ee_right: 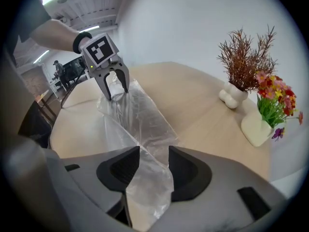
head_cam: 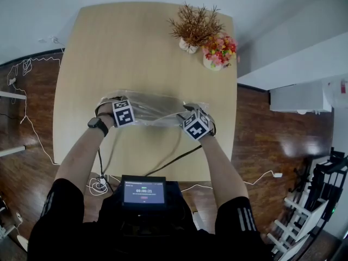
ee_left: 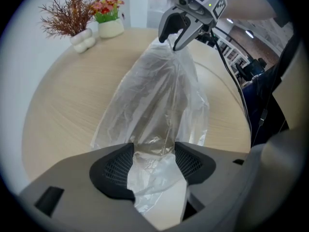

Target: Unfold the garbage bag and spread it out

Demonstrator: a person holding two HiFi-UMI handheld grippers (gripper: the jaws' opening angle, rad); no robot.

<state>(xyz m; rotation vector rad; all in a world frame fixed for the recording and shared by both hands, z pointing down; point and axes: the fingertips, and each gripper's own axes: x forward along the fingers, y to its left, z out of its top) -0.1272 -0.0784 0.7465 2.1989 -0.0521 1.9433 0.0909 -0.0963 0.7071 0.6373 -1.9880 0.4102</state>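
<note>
pinching the clear garbage bag (head_cam: 155, 107) at both ends now, bunched between the fingers of the left gripper (ee_left: 153, 149) and of the right gripper (ee_right: 153, 151), stretched from pair to pair over the table (head_cam: 109, 48).

A pale wooden bench (head_cam: 109, 53) is standing on a dark wood floor (head_cam: 272, 140). At its far right corner, a dried brown plant (head_cam: 194, 23) in a white vase is sitting just beside a white pot of pink and yellow flowers (head_cam: 220, 47). White cables (head_cam: 24, 113) are trailing across the floor at the left.
</note>
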